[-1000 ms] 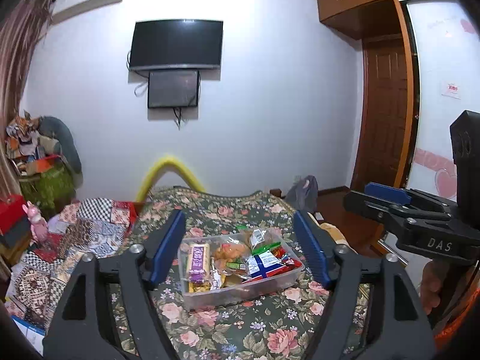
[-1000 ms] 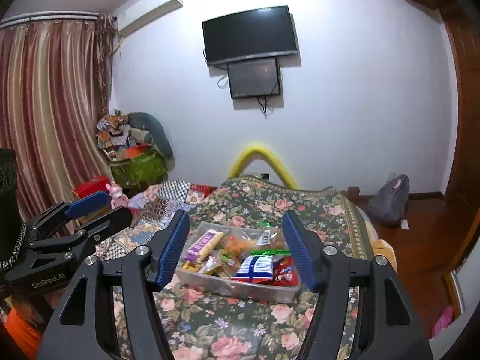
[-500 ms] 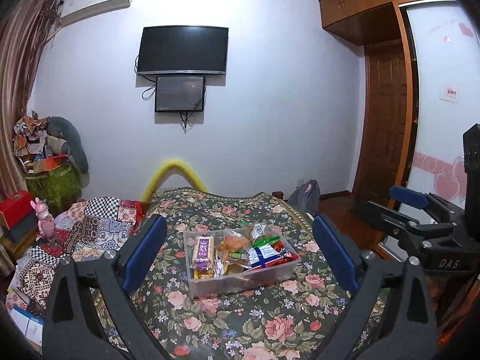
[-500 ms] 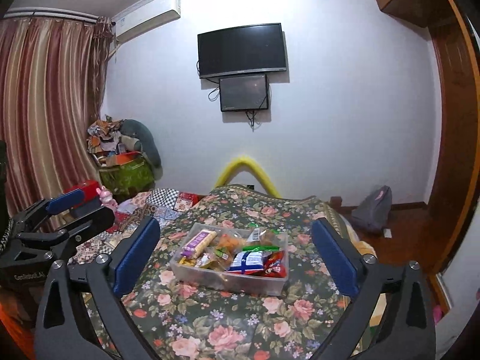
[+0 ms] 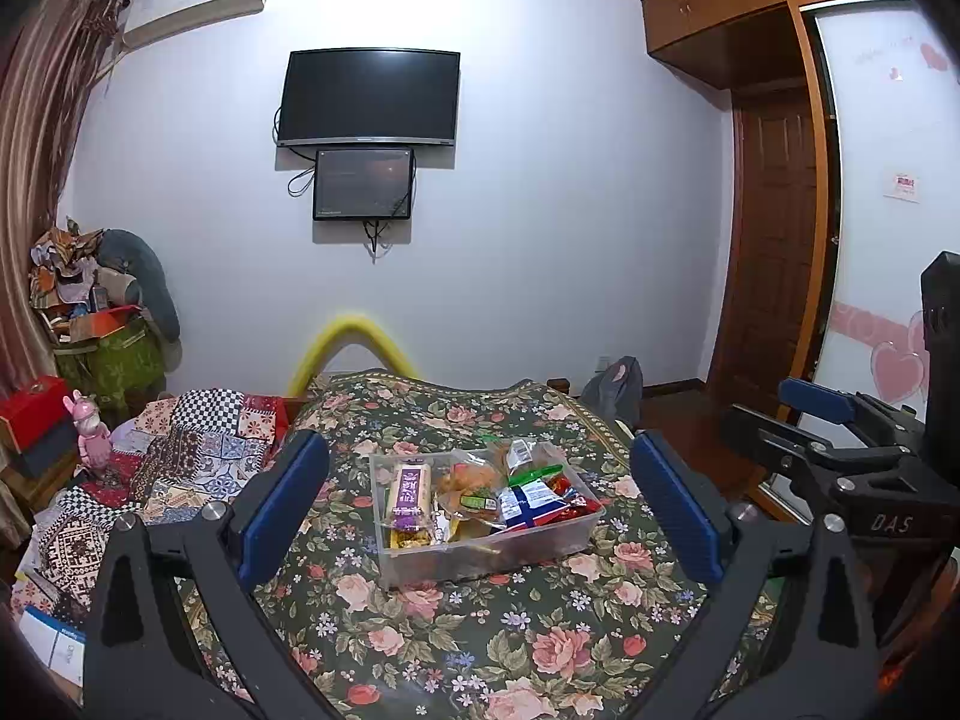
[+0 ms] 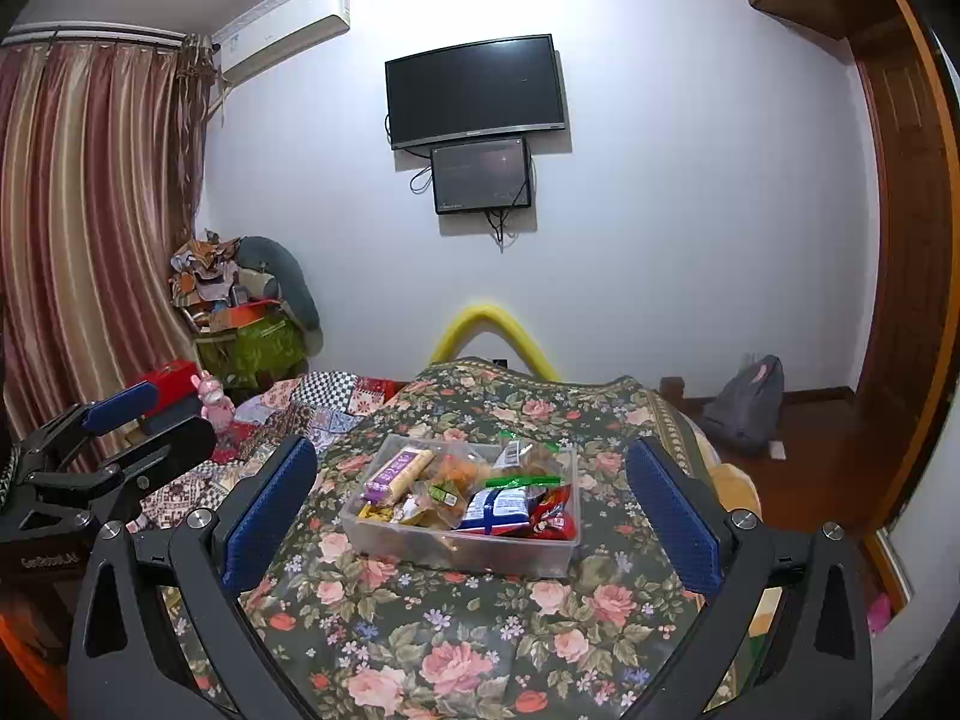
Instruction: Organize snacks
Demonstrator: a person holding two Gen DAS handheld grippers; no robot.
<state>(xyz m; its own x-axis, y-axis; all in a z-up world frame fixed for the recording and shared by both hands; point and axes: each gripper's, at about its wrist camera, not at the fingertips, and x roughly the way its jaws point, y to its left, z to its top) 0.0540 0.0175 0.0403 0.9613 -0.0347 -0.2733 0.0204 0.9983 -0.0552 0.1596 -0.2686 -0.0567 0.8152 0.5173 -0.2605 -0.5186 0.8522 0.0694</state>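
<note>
Jaws gape wide on both the left gripper (image 5: pixel 479 504) and right gripper (image 6: pixel 471 492), holding nothing, both well back from the clear bin (image 6: pixel 420 546) on the flowered bed (image 6: pixel 456 660). Snack packets (image 6: pixel 498 504) sit heaped inside it, probably gathered for sorting.

The wall (image 5: pixel 540 210) ahead was plain white, with a dark television (image 5: pixel 369 97) mounted on it and a smaller screen (image 5: pixel 363 183) just below. An air conditioner (image 6: pixel 282 36) sat high near the corner, beside striped reddish curtains (image 6: pixel 84 228). A wooden door (image 5: pixel 774 252) stood to the right under brown cabinets (image 5: pixel 720 6). The bed wore a dark floral cover (image 5: pixel 456 618); a patchwork quilt (image 5: pixel 198 450) lay beside it. A grey backpack (image 6: pixel 747 399) leaned against the wall on the wooden floor (image 6: pixel 804 468).
</note>
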